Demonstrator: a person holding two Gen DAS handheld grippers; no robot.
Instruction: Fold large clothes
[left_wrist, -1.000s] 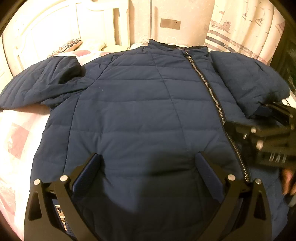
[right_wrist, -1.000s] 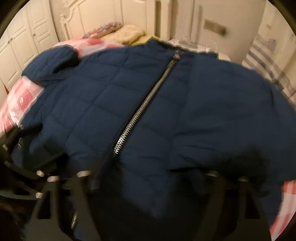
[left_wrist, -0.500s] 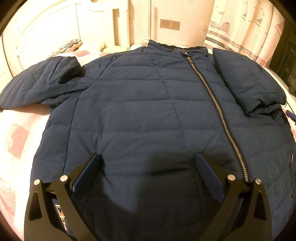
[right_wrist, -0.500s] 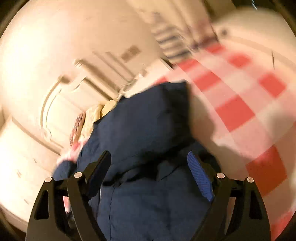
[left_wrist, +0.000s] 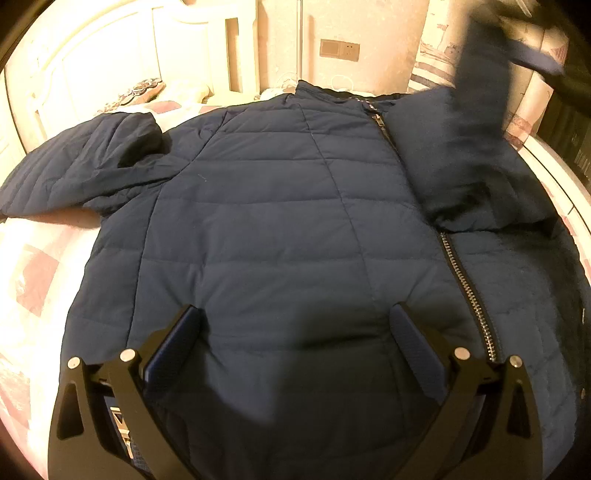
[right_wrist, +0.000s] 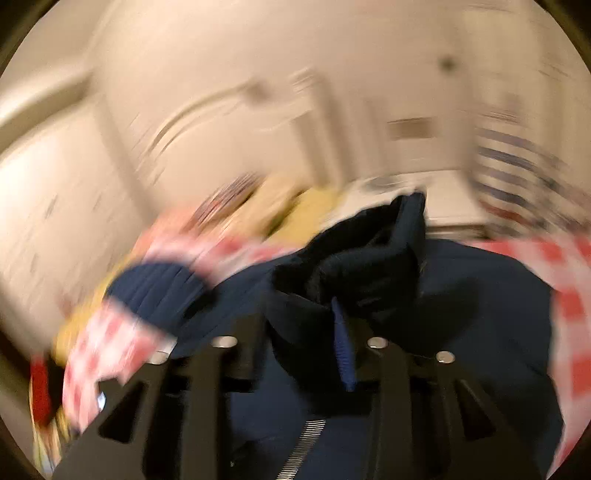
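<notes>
A navy quilted jacket (left_wrist: 277, 229) lies front-up on the bed, its zipper (left_wrist: 469, 291) closed. My left gripper (left_wrist: 295, 325) stands open over the hem, its blue pads wide apart on the fabric, gripping nothing. The left sleeve (left_wrist: 85, 166) lies spread to the side. The right sleeve (left_wrist: 476, 110) hangs lifted and blurred above the right chest. In the right wrist view my right gripper (right_wrist: 299, 332) has its jaws closing, with the bunched sleeve end (right_wrist: 365, 266) caught between them.
The bed cover (left_wrist: 33, 266) is a pink and white check. A white headboard (left_wrist: 92, 62) and pillows (left_wrist: 147, 88) stand beyond the collar. A patterned curtain (left_wrist: 436, 55) hangs at the back right. White wardrobe doors (right_wrist: 74, 184) show blurred on the left.
The right sleeve, which lay flat on the bed, has been taken by my right gripper and raised over the jacket's right chest. My left gripper has kept still.
</notes>
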